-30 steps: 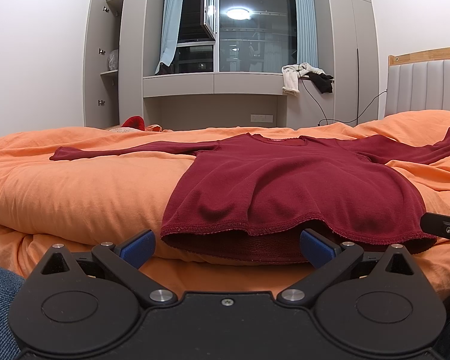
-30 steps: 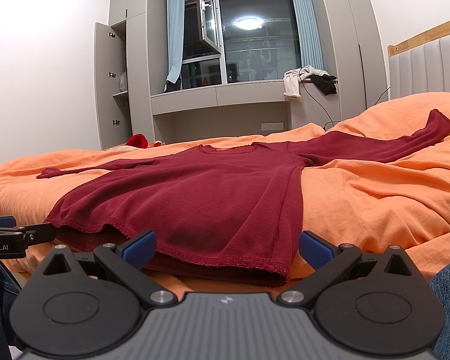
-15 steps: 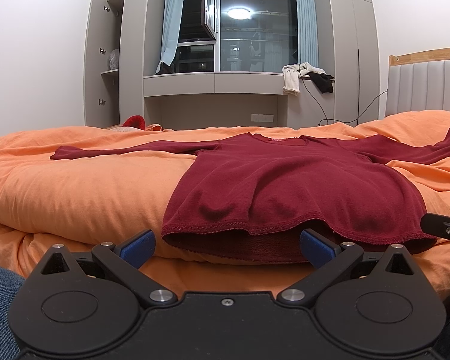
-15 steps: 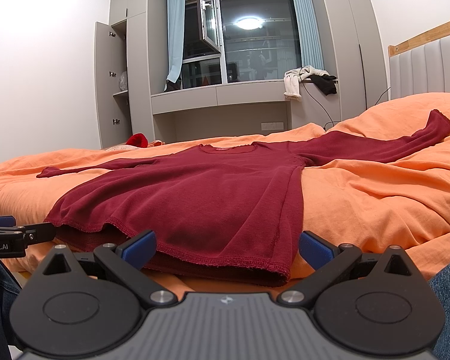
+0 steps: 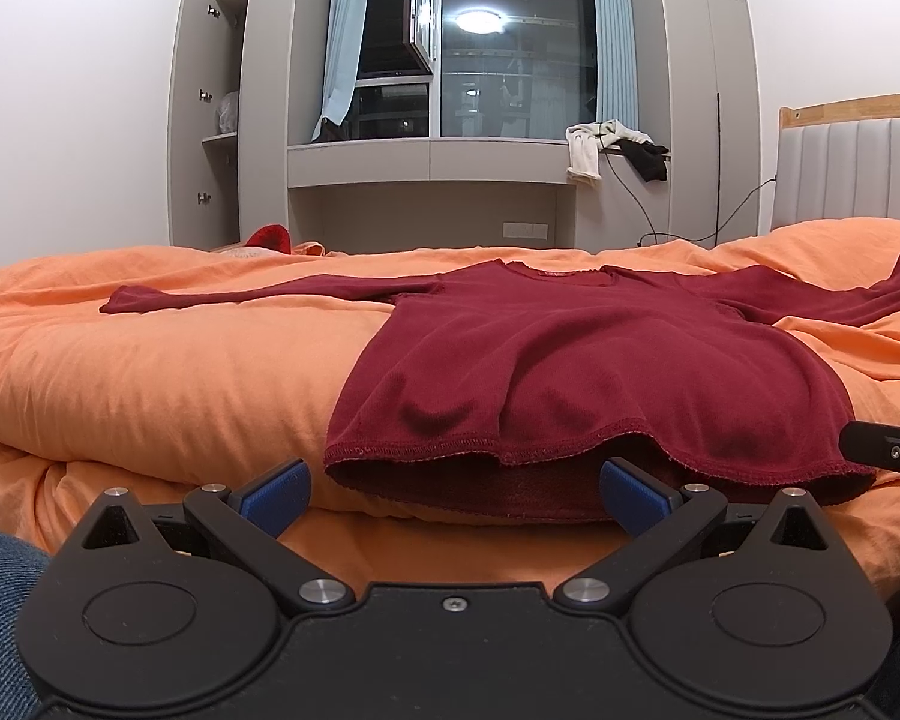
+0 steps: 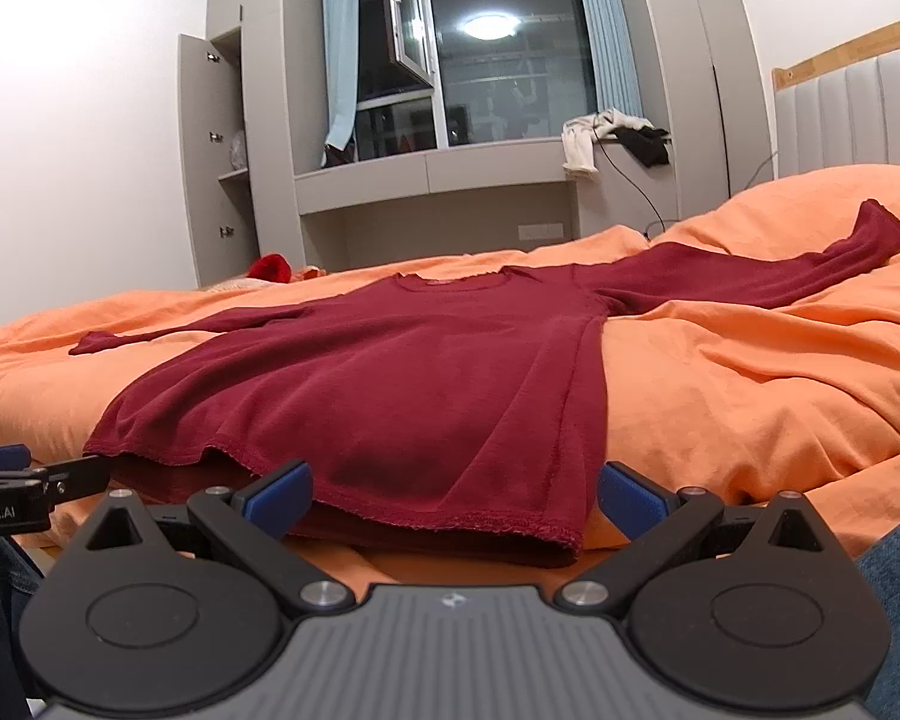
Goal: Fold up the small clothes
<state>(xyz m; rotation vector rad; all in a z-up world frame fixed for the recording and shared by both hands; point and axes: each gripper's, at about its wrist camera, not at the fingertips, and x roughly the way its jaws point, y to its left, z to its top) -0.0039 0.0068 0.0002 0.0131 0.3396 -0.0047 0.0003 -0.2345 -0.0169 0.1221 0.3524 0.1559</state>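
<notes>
So the dark red long-sleeve top [image 5: 576,360] is laid flat on the orange duvet [image 5: 150,384], both sleeves stretched out left and right, neckline at the far end and the hem hanging a bit over the near edge of the bed. My left gripper [image 5: 453,489] sits low right in front of that hem, jaws wide apart, nothing in them, the blue pads [image 5: 276,489] just short of the fabric. My right gripper [image 6: 453,489] is the same deal near the hem's right corner, spread open and empty. Further back there's a grey window desk unit [image 5: 426,165] with some clothes [image 5: 594,147] dumped on it, and a padded headboard [image 5: 852,171] far right.
</notes>
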